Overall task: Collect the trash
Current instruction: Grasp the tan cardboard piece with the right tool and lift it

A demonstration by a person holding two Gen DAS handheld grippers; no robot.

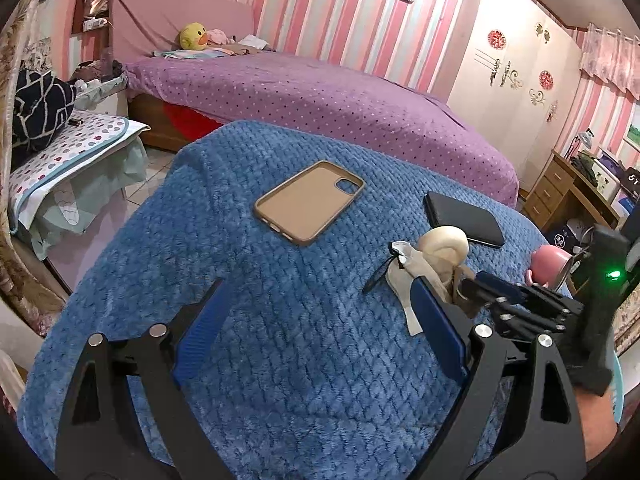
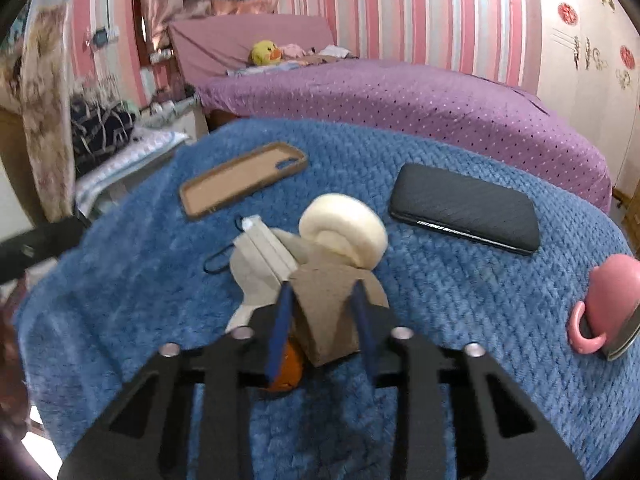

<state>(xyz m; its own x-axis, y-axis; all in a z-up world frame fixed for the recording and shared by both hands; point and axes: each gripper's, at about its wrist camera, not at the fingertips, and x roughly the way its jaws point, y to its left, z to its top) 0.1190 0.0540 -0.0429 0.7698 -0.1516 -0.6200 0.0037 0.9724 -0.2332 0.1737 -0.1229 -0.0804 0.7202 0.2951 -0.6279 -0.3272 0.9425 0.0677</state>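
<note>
- Right wrist view: the brown cardboard scrap [image 2: 326, 312] sits near centre on the blue blanket [image 2: 460, 300], pinched between the right gripper [image 2: 322, 294] pads.
- Face mask [image 2: 260, 256] just left, white roll [image 2: 344, 228] just beyond.
- Left gripper [image 1: 316, 312] gapes wide, holding nothing.

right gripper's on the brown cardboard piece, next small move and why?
Probably lift straight up. The right gripper has its blue pads pressed on the folded brown cardboard piece, which overlaps the crumpled white face mask and cream paper roll on the blue blanket; rising avoids dragging them.
</note>
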